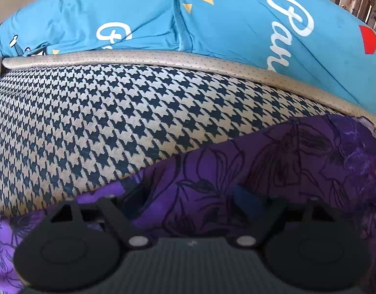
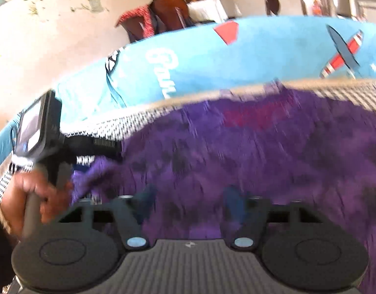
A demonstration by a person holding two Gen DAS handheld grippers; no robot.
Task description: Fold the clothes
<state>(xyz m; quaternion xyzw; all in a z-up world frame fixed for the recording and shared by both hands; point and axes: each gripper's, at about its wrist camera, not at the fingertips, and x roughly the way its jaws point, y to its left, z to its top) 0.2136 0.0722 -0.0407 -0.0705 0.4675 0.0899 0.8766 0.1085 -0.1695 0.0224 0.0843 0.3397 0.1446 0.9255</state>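
Behind purple garment (image 1: pixel 237 171): houndstooth cushion (image 1: pixel 102 122), blue bedsheet (image 1: pixel 139 12).

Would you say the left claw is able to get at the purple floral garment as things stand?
Probably yes. The purple floral garment lies directly under the left claw, with cloth between its spread fingers and nothing covering it; the houndstooth cushion sits beyond, clear of the way.

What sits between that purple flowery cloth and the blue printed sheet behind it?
Houndstooth-patterned cushion with tan piped edge separates purple floral cloth from blue printed sheet; clearest in the left wrist view.
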